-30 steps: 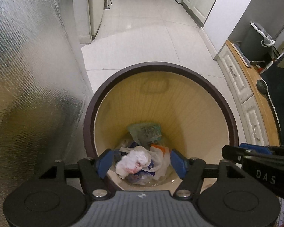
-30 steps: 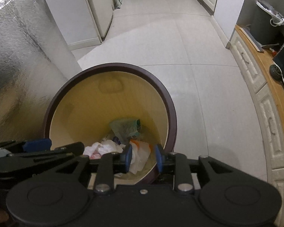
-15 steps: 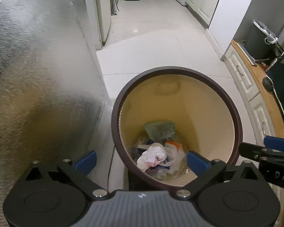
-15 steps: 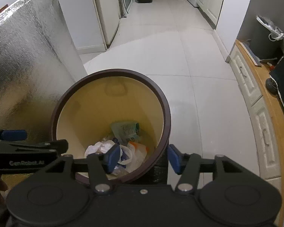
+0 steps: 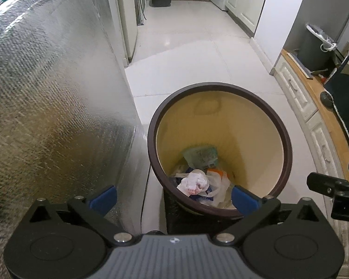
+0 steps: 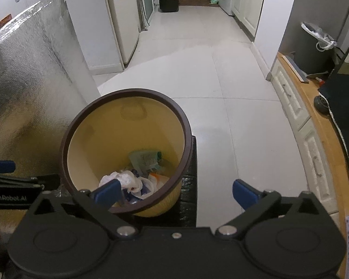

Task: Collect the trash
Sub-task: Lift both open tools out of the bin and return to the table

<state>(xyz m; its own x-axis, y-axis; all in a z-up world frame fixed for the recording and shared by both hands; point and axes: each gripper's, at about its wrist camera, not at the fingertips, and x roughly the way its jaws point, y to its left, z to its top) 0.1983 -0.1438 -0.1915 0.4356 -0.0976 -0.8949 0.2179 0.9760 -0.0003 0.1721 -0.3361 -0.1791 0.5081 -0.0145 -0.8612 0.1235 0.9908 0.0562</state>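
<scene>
CHANGE: left gripper (image 5: 173, 195) and right gripper (image 6: 175, 191) raised clear of waste bin (image 5: 288, 139), jaws widened | STATE: both fully spread, empty | TRASH: crumpled wrappers (image 5: 194, 182) at bin bottom | STATUS: deposit likely complete
</scene>
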